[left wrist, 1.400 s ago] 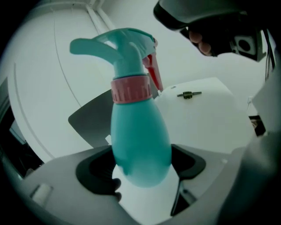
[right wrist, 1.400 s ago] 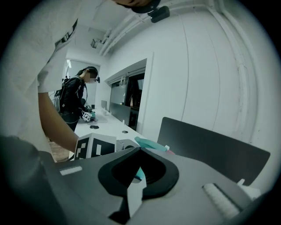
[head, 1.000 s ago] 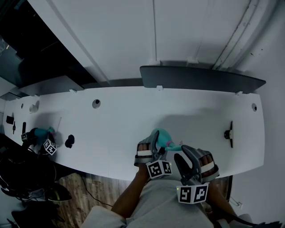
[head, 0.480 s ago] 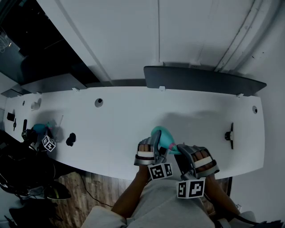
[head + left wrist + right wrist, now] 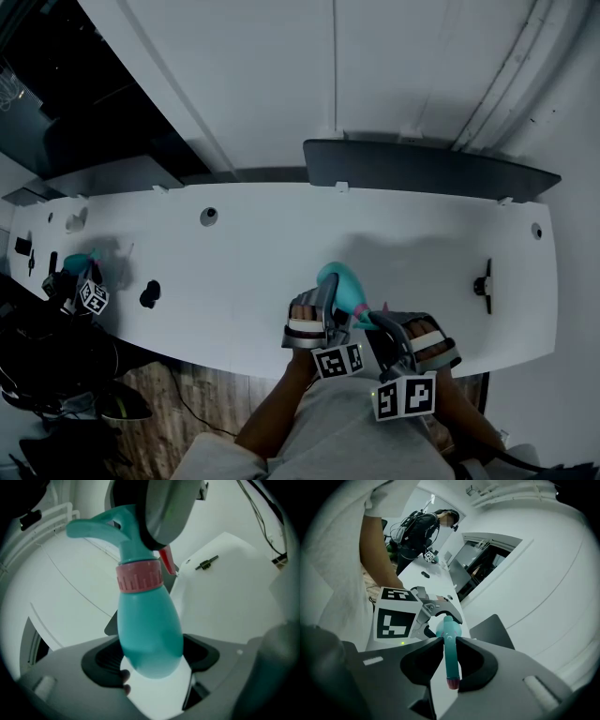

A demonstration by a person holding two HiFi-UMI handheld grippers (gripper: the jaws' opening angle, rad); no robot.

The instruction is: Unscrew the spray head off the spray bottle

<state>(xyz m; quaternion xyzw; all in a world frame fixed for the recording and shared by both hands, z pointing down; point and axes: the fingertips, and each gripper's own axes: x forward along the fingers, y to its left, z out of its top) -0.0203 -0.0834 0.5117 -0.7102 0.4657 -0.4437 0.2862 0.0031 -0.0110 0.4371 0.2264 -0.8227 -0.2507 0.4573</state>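
— White table (image 5: 281,246) is seen running the full width, backed by a white wall (image 5: 422,66). What is set along its far edge?

— A dark grey panel (image 5: 427,169) is stood there, from the middle toward the right. A round hole (image 5: 208,217) is cut further left, and a small black fitting (image 5: 483,283) is fixed well to the right.

— Where is the spray bottle (image 5: 150,630) held?

— It is held tilted, just inside the table's near edge. Its teal belly is clamped by the left gripper (image 5: 151,658), with a pad pressed on each side.

— And the spray head (image 5: 451,660)?

— It is gripped by the right gripper (image 5: 449,644), whose jaws have just been closing and are pressed on the head's narrow barrel. The red nozzle tip (image 5: 452,682) is left poking out behind them. A pink collar (image 5: 139,576) is seen between head and bottle.

— How much room is left around?

— Bare table is left open on both sides and back toward the panel. A second person (image 5: 419,529) is placed at the far left end, well apart.
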